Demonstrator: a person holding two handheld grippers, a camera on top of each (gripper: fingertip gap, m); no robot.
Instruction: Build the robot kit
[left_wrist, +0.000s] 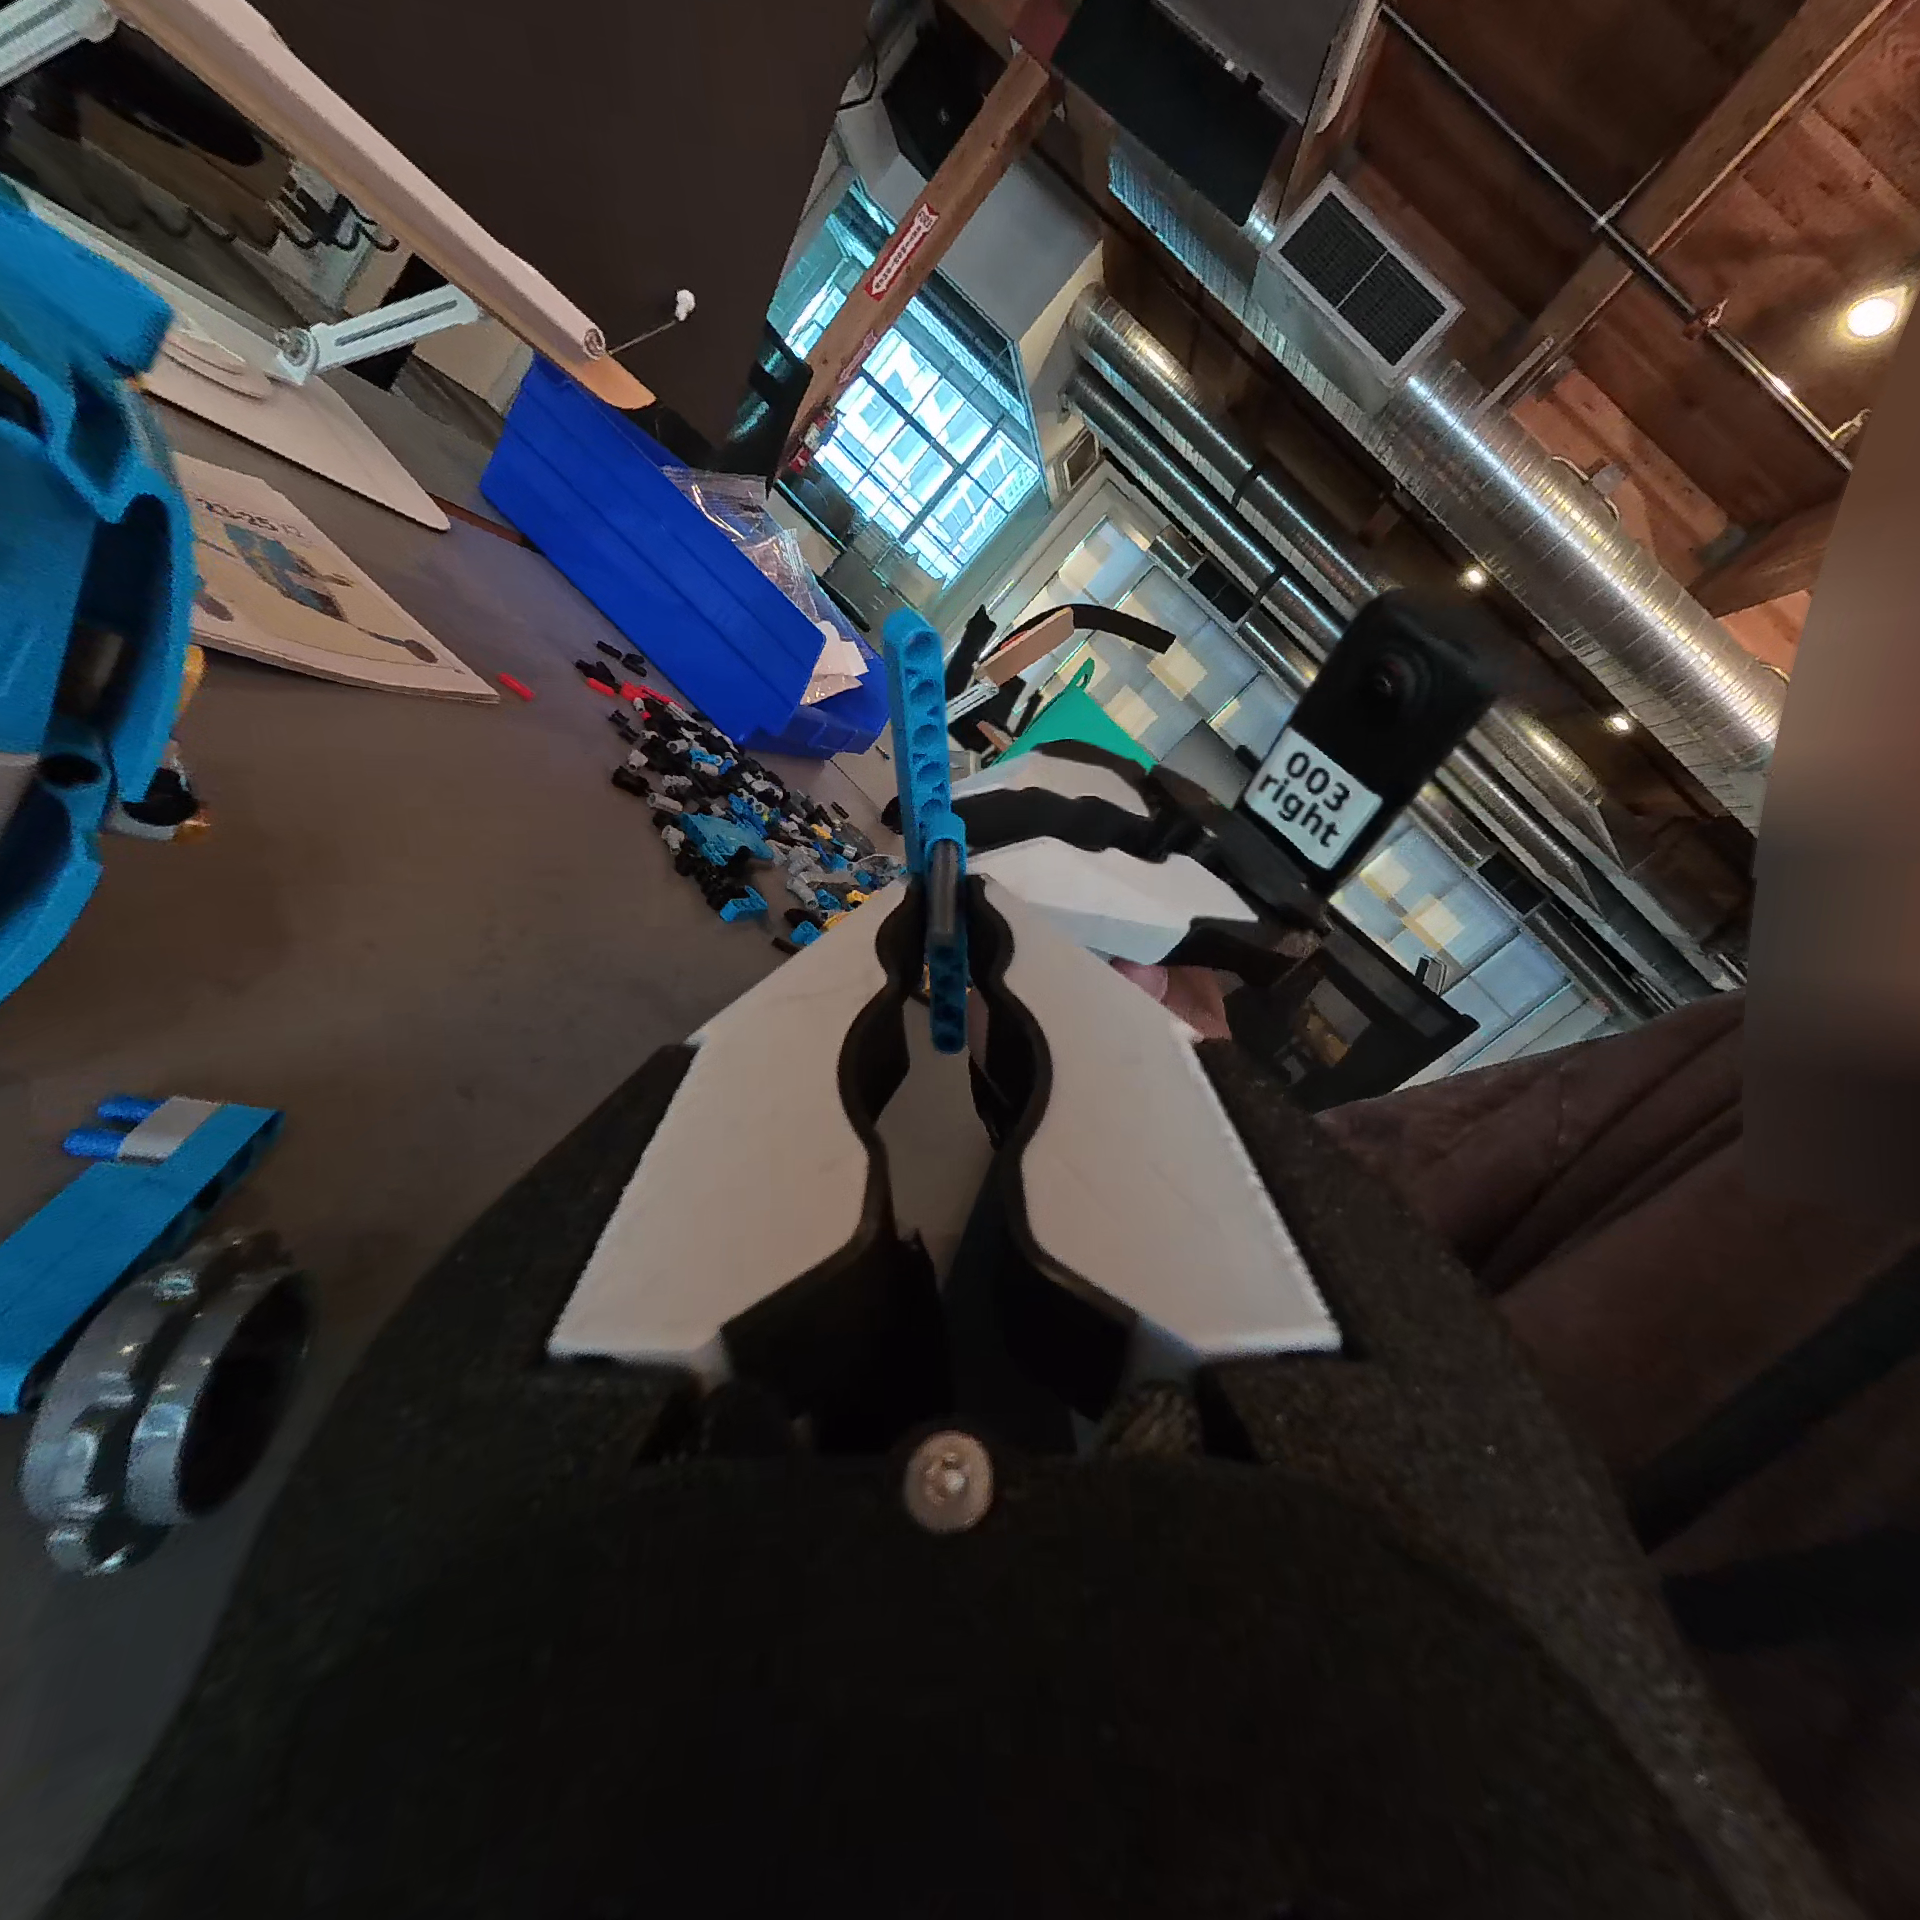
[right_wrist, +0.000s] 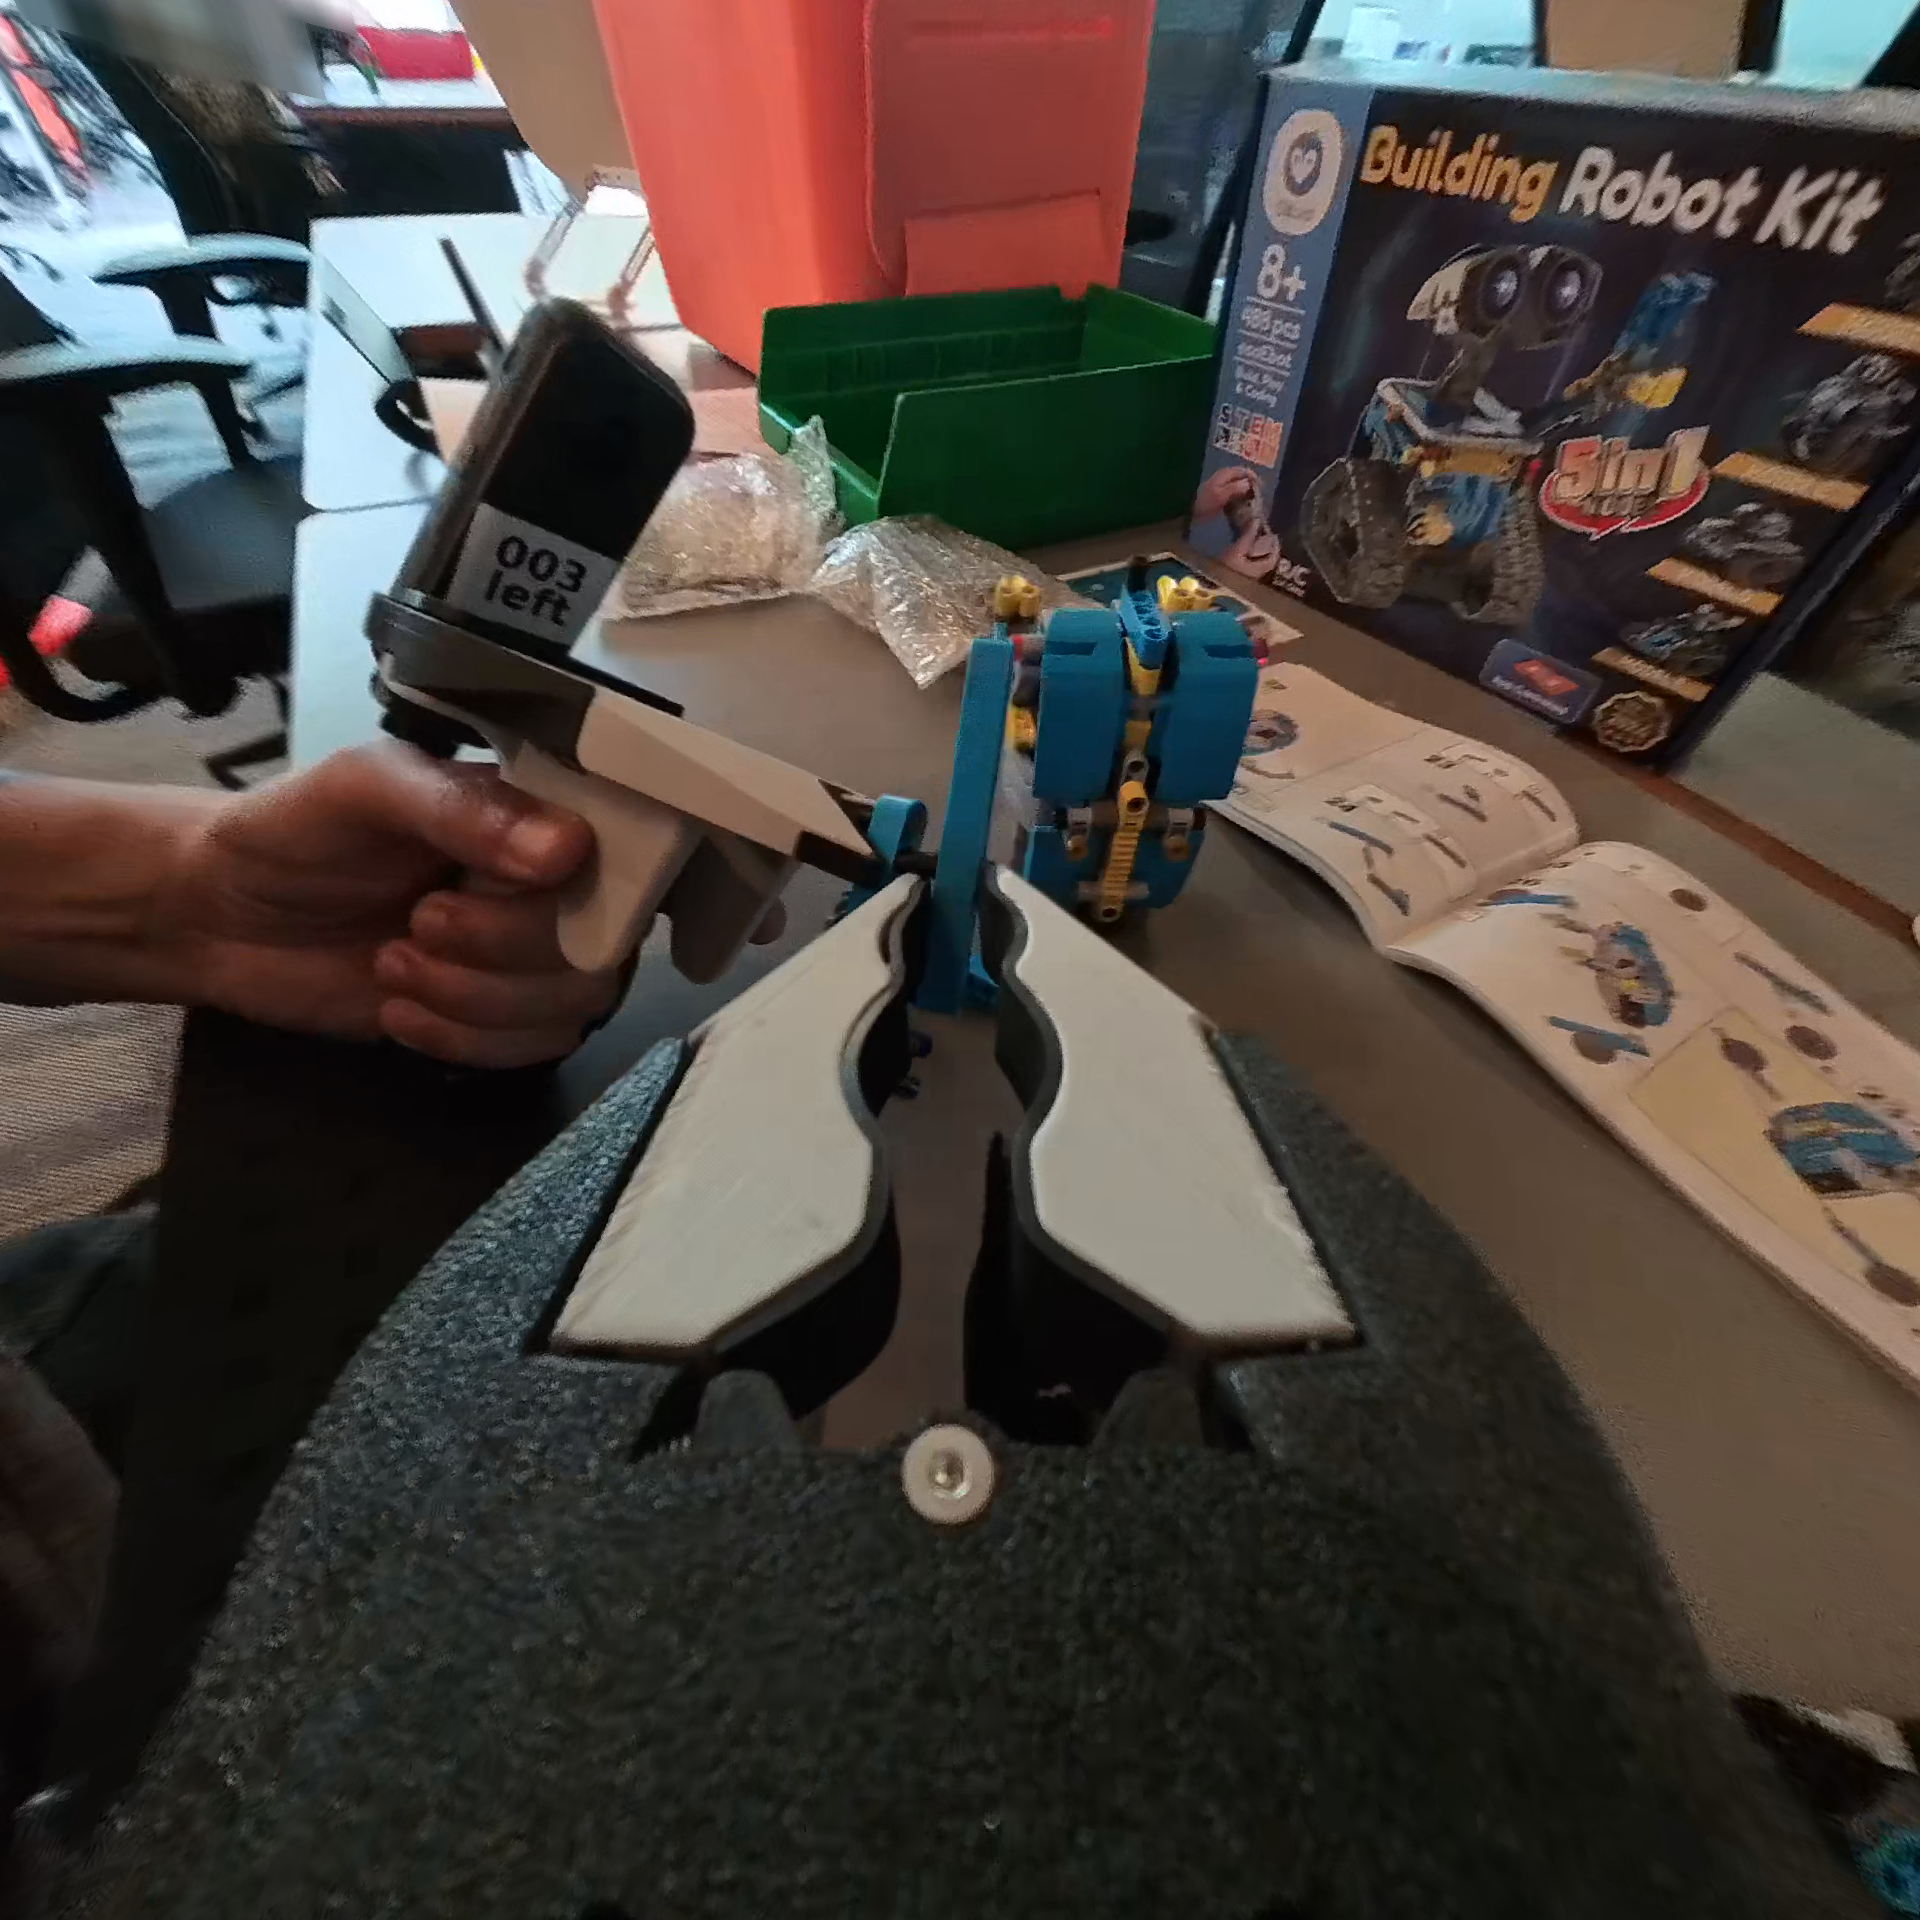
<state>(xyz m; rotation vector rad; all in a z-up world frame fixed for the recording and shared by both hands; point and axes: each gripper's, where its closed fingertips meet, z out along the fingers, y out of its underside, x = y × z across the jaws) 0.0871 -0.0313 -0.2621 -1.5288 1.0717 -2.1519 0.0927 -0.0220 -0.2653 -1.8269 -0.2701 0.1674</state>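
Left wrist view: left gripper (left_wrist: 940, 914) is clenched on a blue beam (left_wrist: 928, 790) with a black axle (left_wrist: 943, 894) through it; the beam is pinched at the fingertips and sticks out toward 12 o'clock. A pile of small parts (left_wrist: 727, 800) is seen on the grey table (left_wrist: 416, 935) at 11 o'clock of the tips, with a blue bin (left_wrist: 644, 561) behind the pile. A booklet (left_wrist: 312, 613) is laid flat at 10 o'clock. A blue build (left_wrist: 73, 623) is cut off at the left edge. A blue part with a metal ring (left_wrist: 135, 1340) lies at 8 o'clock. The right gripper (left_wrist: 1091, 883) is seen just at 3 o'clock of the beam, camera on top.

Right wrist view: right gripper (right_wrist: 961, 904) is closed on an upright blue beam (right_wrist: 971, 821); it is gripped between the tips. The axle (right_wrist: 914, 862) is seen running from the left gripper (right_wrist: 821, 821) at 9 o'clock to this beam. The left gripper is held by a hand (right_wrist: 395, 894). The blue build (right_wrist: 1132, 758) stands just behind the beam at 1 o'clock. An open booklet (right_wrist: 1558, 914) lies at 3 o'clock, a kit box (right_wrist: 1579, 395) at 2 o'clock, a green bin (right_wrist: 987, 416) and bubble wrap (right_wrist: 831, 561) at 12 o'clock.
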